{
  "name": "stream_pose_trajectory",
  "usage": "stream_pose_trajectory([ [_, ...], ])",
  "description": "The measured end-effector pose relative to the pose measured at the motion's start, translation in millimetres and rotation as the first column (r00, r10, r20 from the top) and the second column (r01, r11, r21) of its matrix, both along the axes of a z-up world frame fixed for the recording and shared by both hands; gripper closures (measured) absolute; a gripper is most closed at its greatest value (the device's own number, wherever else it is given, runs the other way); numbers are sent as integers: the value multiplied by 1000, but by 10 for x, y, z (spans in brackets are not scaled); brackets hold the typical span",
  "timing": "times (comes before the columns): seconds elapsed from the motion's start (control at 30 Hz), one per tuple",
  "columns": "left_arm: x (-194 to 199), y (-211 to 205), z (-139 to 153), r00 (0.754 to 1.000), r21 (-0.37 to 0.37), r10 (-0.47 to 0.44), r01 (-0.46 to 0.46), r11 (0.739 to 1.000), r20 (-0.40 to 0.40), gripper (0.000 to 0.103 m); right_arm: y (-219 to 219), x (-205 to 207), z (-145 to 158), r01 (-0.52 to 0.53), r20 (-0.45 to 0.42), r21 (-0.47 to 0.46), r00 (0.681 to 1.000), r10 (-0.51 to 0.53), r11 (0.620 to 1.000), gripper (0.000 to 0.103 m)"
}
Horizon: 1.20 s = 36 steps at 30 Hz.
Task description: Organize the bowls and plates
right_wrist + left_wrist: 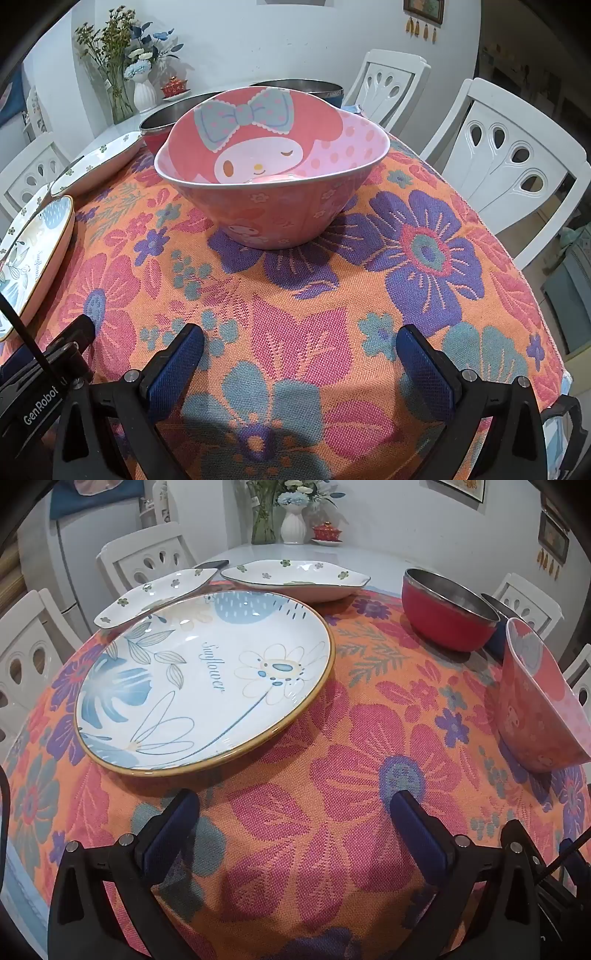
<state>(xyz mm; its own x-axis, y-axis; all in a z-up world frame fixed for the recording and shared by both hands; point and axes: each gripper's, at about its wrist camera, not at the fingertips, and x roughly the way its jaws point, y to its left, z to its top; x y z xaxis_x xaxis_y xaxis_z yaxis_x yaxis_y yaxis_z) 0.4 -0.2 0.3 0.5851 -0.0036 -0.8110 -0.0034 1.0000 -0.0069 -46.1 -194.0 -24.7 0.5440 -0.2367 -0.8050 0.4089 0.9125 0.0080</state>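
A large round "Sunflower" plate point(207, 679) lies on the floral cloth ahead-left of my left gripper point(295, 805), which is open and empty just short of the plate's near rim. Behind it lie two white leaf-shaped dishes point(155, 594) point(295, 578). A red steel bowl point(448, 609) and a dark bowl point(496, 607) stand at the back right. A pink cartoon bowl point(271, 162) stands upright ahead of my right gripper point(300, 339), which is open and empty; the bowl also shows in the left wrist view point(539, 698).
The table wears an orange floral cloth point(332, 295). White chairs point(509, 155) point(33, 657) ring the table. Flower vases point(293, 524) and a small red lidded pot point(325, 531) stand at the far end. My left gripper's body point(44, 373) shows at the right view's left edge.
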Motion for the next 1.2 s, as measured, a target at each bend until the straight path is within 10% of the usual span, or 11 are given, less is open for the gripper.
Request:
stream_pose_trajectory([
  [0.23,-243,196,62,961,0,-235,237,971,-145,0,52,-101,51,-34,-117,63,992,41,997,0],
  [0.53,-648,1083,478,984,66,-120,129,989,-131,1,542,-356,211,-15,-396,216,913,101,976,0],
  [0.9,-542,1817,1352,999,171,44,-49,984,31,1,1528,-167,1488,-122,-153,64,980,130,990,1],
  [1.2,-477,1989,1616,992,115,72,-84,990,105,1,2046,-202,1844,-165,-79,-65,984,160,984,1],
])
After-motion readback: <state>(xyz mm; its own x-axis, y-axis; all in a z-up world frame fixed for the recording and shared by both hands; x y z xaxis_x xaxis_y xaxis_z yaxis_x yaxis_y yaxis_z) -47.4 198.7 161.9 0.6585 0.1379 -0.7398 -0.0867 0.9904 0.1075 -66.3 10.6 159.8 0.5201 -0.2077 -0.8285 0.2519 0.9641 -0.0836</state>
